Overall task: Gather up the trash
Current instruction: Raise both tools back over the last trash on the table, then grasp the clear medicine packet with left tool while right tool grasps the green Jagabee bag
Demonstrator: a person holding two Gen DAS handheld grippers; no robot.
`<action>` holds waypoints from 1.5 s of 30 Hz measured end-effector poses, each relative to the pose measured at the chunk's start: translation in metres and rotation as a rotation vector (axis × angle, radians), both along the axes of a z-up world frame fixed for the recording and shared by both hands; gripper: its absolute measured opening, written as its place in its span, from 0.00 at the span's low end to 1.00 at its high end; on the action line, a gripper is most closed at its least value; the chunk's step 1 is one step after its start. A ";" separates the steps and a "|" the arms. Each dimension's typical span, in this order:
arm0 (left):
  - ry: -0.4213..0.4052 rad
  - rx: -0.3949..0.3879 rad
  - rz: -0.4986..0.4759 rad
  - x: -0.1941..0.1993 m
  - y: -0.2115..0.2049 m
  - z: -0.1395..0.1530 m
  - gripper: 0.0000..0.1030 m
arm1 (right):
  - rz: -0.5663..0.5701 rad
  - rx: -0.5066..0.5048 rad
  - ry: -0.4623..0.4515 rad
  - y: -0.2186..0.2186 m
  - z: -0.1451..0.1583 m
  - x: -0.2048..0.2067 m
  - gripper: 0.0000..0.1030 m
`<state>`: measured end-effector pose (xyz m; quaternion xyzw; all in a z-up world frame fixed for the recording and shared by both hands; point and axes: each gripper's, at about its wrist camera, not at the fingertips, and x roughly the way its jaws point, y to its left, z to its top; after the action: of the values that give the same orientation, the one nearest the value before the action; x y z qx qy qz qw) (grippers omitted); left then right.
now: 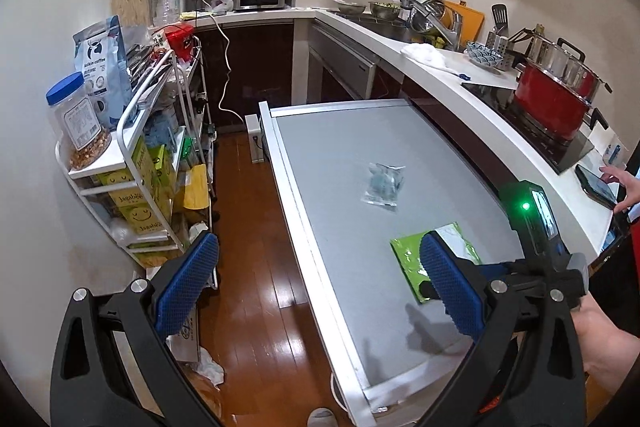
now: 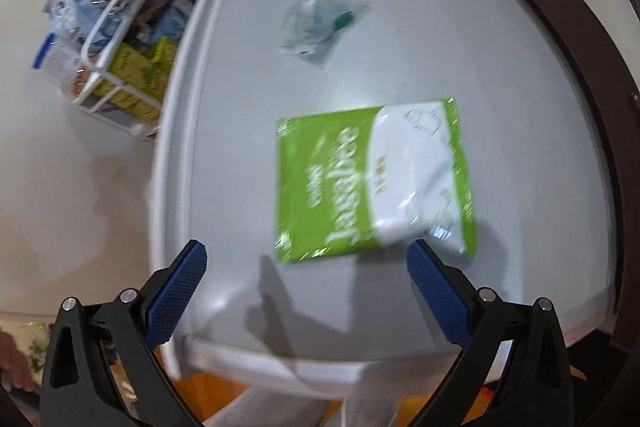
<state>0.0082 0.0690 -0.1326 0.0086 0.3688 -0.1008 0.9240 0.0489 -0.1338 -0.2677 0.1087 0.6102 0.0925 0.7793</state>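
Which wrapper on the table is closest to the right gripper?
The green wrapper, right ahead of the open right gripper. The clear wrapper lies farther back.

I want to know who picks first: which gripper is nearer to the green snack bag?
The right gripper, open just above the green snack bag. The left gripper is open too, held off the table's left edge, over the floor.

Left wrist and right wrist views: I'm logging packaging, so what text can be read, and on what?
"luckin coffee": blue coffee bag on the rack.
"Jagabee": yellow boxes in the rack.
"Jagabee", upside down: green snack packet on the table.
Jar label: too small.
Clear wrapper: nothing legible.
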 end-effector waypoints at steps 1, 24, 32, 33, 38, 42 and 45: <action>0.002 0.005 -0.003 0.004 0.001 -0.002 0.98 | -0.006 -0.014 -0.002 -0.003 -0.001 0.005 0.96; 0.050 0.073 -0.170 0.165 -0.074 -0.052 0.98 | -0.239 -0.232 -0.026 0.003 -0.019 0.060 0.96; 0.191 -0.009 -0.263 0.202 -0.091 -0.087 0.97 | -0.132 -0.311 -0.065 0.005 -0.019 0.048 0.96; 0.204 -0.025 -0.262 0.204 -0.091 -0.089 0.97 | -0.130 -0.313 -0.071 0.002 -0.019 0.045 0.96; 0.231 -0.053 -0.272 0.210 -0.094 -0.099 0.97 | -0.166 -0.320 -0.067 -0.030 -0.014 0.028 0.96; 0.210 -0.002 -0.289 0.207 -0.113 -0.105 0.97 | -0.160 -0.286 -0.071 -0.051 -0.009 0.022 0.96; 0.207 0.048 -0.279 0.208 -0.126 -0.116 0.97 | -0.174 -0.286 -0.075 -0.055 -0.004 0.022 0.96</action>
<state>0.2159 -0.0572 -0.2489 0.0715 0.4595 -0.2196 0.8577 0.0706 -0.1886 -0.2722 0.0457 0.5761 -0.0589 0.8140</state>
